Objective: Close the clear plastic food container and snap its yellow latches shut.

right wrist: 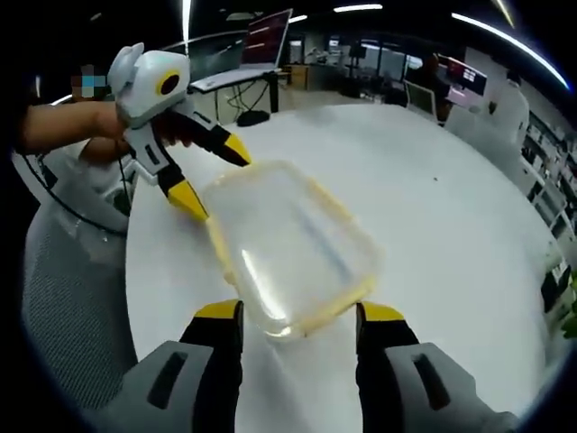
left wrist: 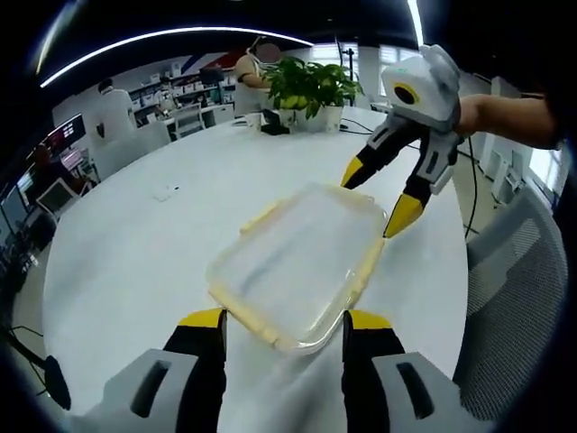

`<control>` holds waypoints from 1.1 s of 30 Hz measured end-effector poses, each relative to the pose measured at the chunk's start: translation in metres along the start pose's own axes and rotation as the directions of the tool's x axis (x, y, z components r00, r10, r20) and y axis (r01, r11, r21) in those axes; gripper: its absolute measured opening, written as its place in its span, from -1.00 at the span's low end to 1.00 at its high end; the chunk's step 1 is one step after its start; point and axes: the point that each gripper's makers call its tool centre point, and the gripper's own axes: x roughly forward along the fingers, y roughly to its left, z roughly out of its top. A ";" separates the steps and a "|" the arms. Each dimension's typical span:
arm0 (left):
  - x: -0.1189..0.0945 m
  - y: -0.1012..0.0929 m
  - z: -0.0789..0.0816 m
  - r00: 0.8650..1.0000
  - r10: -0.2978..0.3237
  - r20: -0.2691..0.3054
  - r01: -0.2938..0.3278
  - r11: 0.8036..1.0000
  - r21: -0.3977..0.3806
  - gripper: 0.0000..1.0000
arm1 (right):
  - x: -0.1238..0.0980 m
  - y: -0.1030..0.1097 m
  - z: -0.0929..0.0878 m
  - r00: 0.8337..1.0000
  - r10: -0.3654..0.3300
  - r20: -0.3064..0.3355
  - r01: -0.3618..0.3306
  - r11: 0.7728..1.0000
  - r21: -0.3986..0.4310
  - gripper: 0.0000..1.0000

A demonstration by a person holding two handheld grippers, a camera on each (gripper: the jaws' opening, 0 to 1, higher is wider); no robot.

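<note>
the food container (left wrist: 296,266) lies on the round table (left wrist: 126,262), lid on, near the edge where a mesh office chair (left wrist: 518,289) stands. the left gripper (left wrist: 284,327) sits at one short end of it, jaws spread to either side of the rim — the right gripper (left wrist: 379,203) sits at the opposite end, jaws likewise apart. across the table, well behind the container, a potted plant (left wrist: 311,90) stands near the far edge, with a small object (left wrist: 165,192) lying on the tabletop to the left of it.

in the right gripper view the container (right wrist: 288,248) lies between the right gripper (right wrist: 297,329) in front and the left gripper (right wrist: 212,176) behind — a monitor (right wrist: 268,38) stands beyond the table (right wrist: 451,207).

Left gripper (left wrist: 282,327): grey body, black jaws, yellow tips; right gripper (right wrist: 298,318) alike.
</note>
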 end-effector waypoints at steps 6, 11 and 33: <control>0.005 0.008 0.004 1.000 -0.003 -0.007 0.003 1.000 -0.009 -0.08 | 0.006 -0.009 0.003 1.000 0.007 -0.003 -0.007 1.000 0.012 -0.06; 0.008 0.012 0.003 1.000 0.001 -0.018 -0.001 1.000 -0.005 -0.08 | 0.010 -0.015 0.007 1.000 0.017 -0.012 -0.017 1.000 0.000 -0.06; 0.018 0.024 0.002 0.999 -0.005 -0.043 0.005 1.000 -0.005 -0.11 | 0.015 -0.025 0.011 1.000 0.010 -0.029 -0.011 1.000 -0.004 -0.06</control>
